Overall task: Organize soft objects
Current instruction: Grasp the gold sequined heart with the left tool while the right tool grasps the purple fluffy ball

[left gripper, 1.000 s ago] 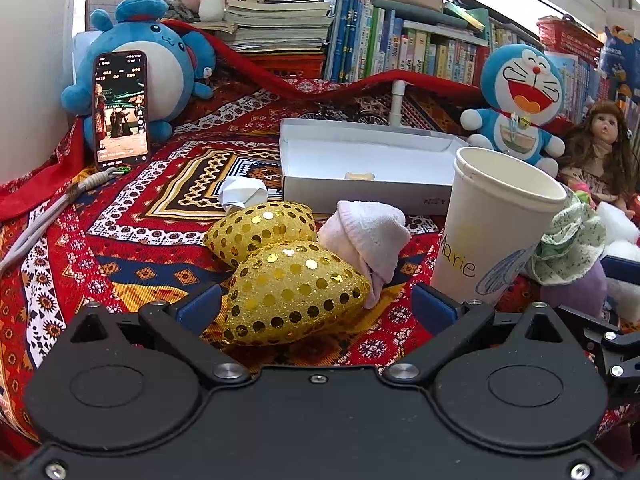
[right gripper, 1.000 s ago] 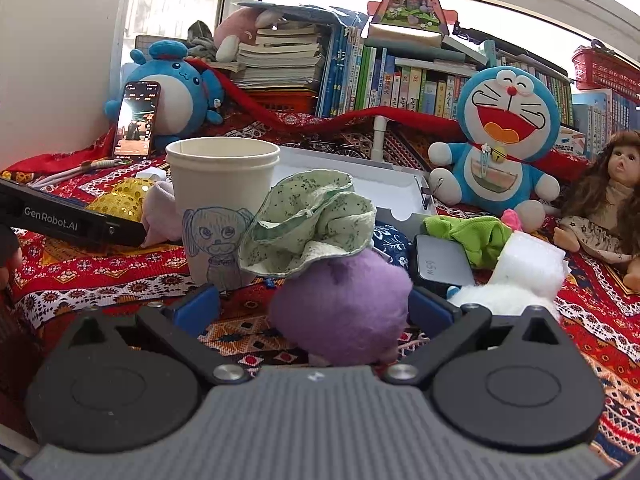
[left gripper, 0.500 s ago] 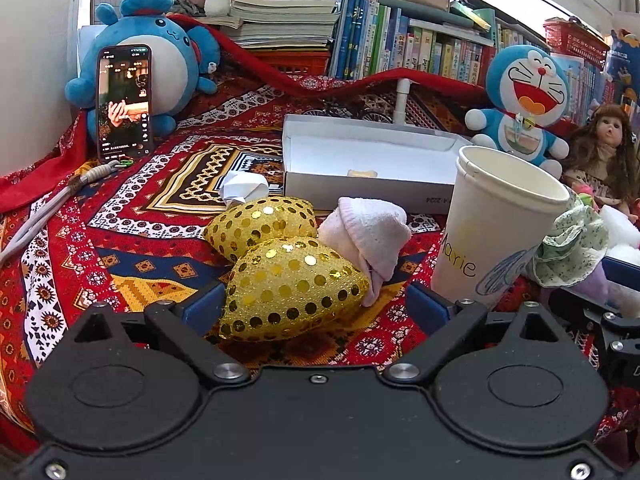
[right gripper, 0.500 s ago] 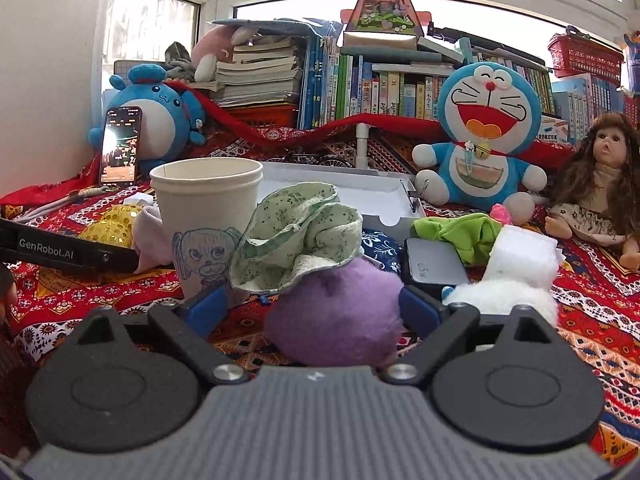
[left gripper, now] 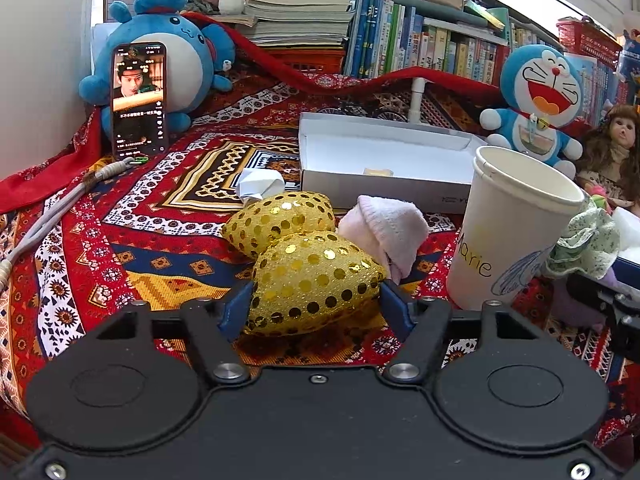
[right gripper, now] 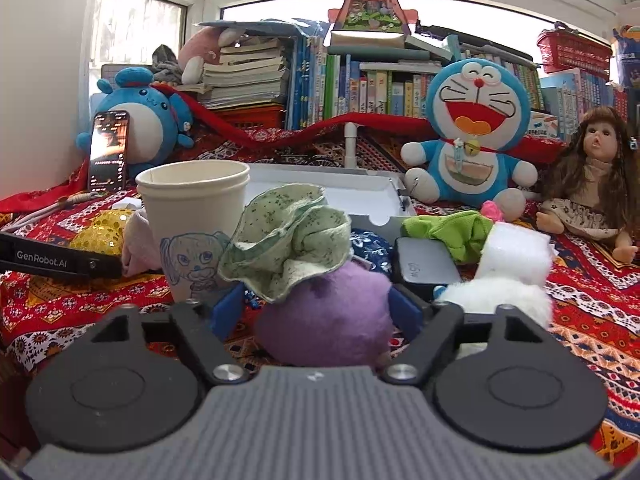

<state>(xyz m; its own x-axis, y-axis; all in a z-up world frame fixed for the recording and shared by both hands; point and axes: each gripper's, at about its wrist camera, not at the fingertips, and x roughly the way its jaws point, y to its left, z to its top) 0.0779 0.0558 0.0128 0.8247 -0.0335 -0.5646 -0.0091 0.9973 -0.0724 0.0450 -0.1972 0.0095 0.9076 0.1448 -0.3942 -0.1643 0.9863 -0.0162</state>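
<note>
Left wrist view shows the left gripper [left gripper: 314,306] with its jaws closing around the nearer gold sequinned cushion [left gripper: 316,282]; both blue pads sit right against its sides, pressing on it. A second gold cushion [left gripper: 280,218] lies just behind, touching it, and a pink folded cloth [left gripper: 386,228] leans beside both. Beyond them stands an open white box [left gripper: 384,184], and a paper cup [left gripper: 512,228] stands to the right on the patterned red cloth [left gripper: 120,248].

Right wrist view shows the right gripper [right gripper: 316,310] with its jaws closing on a purple plush ball [right gripper: 326,320], the right pad against it and the left pad partly hidden by a green floral cloth [right gripper: 288,240] draped on top. White fluffy toy [right gripper: 508,276] lies just right.
</note>
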